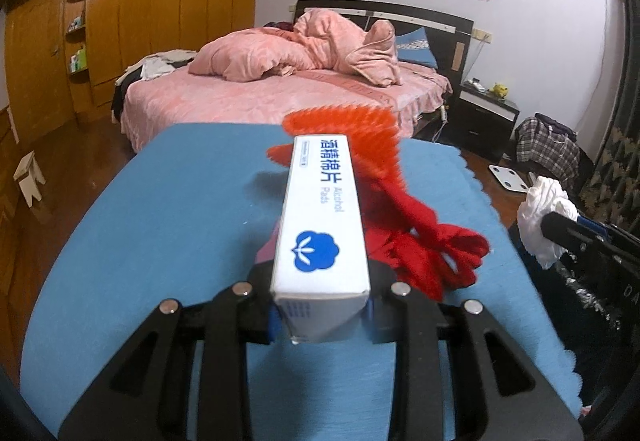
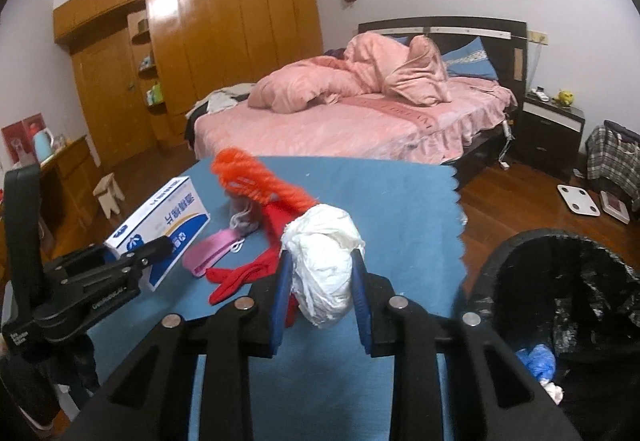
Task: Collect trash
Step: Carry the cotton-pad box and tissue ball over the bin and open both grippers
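- Desk [image 2: 380, 201], under a blue cloth: it is carrying the remaining clutter, so both loads are best lifted clear of the cloth before swinging right, avoiding a snag on its scalloped right edge.
- Trash bin [image 2: 560, 305], black-lined, standing on the floor just right of the desk's near corner: its mouth is lying open, so each piece is best carried over the middle of the opening before letting go. Its near and right rim are being cut off by the frame; a blue scrap and a white scrap are showing inside, the rest being dark.
- Alcohol-pad box [image 1: 320, 225]: the left gripper [image 1: 322, 315] is clamping its near end, fingers closed on the two broad faces. The long box is cantilevering far forward, so a level, slow carry is advisable. Whether it is full or empty cannot be told.
- Crumpled white wad [image 2: 324, 261]: the right gripper [image 2: 320, 305] is pinching it, blue fingers [image 2: 280, 297] closed on its sides, above the desk's near right part. The soft wad may slip; steady pressure is advisable.
- Red and orange yarn-like item [image 2: 256, 181] and a pink piece [image 2: 212, 249]: lying mid-desk, partly hidden behind the wad and the box; what they are is unclear.
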Available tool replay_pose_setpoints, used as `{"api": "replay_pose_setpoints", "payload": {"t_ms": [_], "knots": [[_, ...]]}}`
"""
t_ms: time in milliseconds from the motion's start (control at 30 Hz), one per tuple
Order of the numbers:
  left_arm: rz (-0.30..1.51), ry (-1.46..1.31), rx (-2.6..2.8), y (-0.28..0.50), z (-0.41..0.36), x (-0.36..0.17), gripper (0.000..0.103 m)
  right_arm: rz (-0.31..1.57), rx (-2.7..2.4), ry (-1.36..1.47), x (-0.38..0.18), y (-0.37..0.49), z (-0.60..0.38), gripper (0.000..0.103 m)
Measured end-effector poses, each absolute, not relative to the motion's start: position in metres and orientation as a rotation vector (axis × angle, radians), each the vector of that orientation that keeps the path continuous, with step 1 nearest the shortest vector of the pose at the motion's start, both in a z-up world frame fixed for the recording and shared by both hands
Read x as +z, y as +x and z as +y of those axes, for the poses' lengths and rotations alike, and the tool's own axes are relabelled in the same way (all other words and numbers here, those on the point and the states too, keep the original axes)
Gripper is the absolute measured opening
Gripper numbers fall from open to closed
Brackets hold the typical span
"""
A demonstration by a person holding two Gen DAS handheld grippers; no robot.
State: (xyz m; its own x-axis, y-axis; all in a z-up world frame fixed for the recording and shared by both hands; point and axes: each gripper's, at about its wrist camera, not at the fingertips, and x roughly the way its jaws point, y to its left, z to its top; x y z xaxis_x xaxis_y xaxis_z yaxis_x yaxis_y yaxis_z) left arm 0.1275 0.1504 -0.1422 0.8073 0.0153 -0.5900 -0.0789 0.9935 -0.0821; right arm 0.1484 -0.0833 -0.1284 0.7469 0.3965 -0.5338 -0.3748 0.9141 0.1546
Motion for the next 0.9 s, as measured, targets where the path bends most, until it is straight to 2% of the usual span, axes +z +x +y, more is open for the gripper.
{"api": "replay_pose_setpoints", "payload": {"t_ms": [433, 900], "knots": [[0.595, -0.066, -0.074, 0.135, 0.089, -0.119, 0.029, 0.548, 0.322, 0.099, -0.109, 0.146, -0.138, 0.029], [0.560, -0.009, -0.289, 0.147, -0.012, -0.108, 0.029, 0.521, 0.102, 0.143, -0.102, 0.135, -0.242, 0.029]]}}
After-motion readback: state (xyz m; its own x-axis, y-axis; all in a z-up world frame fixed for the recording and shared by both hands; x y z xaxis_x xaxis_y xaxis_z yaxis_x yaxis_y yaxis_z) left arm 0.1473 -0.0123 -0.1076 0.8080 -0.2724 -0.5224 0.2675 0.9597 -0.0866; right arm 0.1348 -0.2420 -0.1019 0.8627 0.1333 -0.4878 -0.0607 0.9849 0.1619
